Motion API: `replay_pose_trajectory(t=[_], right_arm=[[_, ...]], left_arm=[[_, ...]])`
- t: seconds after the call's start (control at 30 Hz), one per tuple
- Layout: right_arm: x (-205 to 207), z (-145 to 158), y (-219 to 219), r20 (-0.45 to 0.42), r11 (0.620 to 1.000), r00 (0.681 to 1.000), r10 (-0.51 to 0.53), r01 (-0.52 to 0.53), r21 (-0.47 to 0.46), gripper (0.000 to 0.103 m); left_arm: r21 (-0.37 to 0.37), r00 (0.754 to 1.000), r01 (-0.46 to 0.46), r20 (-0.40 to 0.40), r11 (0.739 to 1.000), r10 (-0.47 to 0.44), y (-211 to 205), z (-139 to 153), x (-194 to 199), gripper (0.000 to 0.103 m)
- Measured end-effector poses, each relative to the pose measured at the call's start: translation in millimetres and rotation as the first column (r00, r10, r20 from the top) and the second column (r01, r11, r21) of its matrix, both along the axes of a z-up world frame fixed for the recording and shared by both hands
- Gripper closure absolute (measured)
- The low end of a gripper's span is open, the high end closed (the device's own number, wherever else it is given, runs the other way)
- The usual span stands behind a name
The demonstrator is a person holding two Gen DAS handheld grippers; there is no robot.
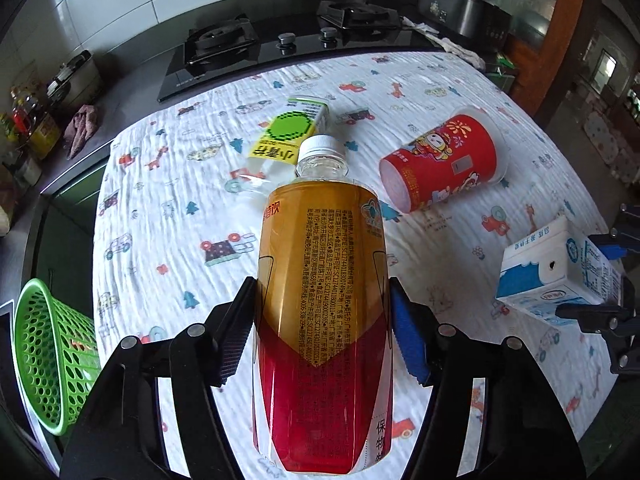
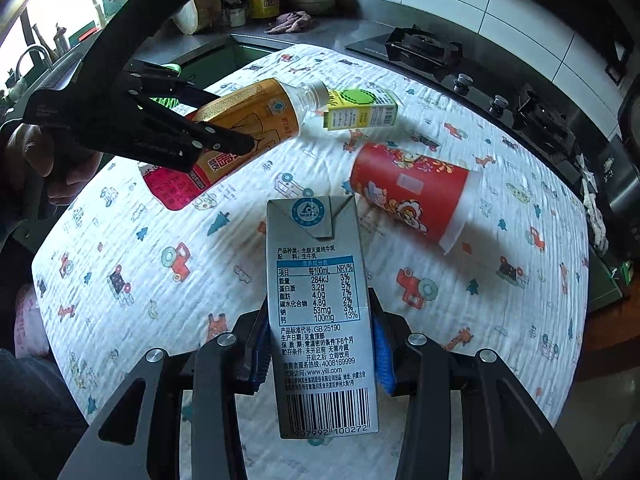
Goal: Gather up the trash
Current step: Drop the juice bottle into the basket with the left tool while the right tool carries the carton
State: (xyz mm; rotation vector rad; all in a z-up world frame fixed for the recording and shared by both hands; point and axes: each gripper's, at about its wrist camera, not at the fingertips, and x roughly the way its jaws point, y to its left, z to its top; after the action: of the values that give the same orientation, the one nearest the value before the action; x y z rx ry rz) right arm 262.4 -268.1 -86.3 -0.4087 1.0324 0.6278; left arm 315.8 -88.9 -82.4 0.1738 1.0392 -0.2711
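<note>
Trash is being gathered: left hand-held gripper [image 1: 322,332] is clamping the bottle [image 1: 322,312], right hand-held gripper [image 2: 320,350] is pinching the milk carton [image 2: 320,312], both seemingly bound for the green basket [image 1: 48,356].

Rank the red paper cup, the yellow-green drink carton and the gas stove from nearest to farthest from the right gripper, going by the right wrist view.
The right gripper is shut on a milk carton.
1. Red paper cup, lying on its side, just ahead and to the right.
2. Yellow-green drink carton, farther ahead, beside the bottle's cap.
3. Gas stove, beyond the cloth at the back right.
</note>
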Motion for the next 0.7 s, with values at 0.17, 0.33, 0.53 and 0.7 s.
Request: replay_pose_trajectory(t=[0.17,0.33,0.53,0.7], right_arm=[[-1,10,35,0.013,1.0,1.0,0.029,-0.029,0.011,0.062],[-1,16,81,0.025,0.998,0.998,0.065,-0.065,0.021,0.062],[-1,20,142,0.021,0.994,0.995,0.101,-0.102,0.031,0.062],[3,20,191,0.012,0.993,0.994,0.113,-0.113,0.039,0.062]], left_arm=[[-0.012,0.996,-0.082,0.044,0.997,0.083,59,23,-8,0.04],[-0.006,0.979,-0.187,0.088,0.982,0.186,135,42,-18,0.04],[-0.003,0.939,-0.327,0.11,0.945,0.326,238,50,-24,0.04],[0.005,0.896,-0.437,0.091,0.9,0.434,322,37,-18,0.04]])
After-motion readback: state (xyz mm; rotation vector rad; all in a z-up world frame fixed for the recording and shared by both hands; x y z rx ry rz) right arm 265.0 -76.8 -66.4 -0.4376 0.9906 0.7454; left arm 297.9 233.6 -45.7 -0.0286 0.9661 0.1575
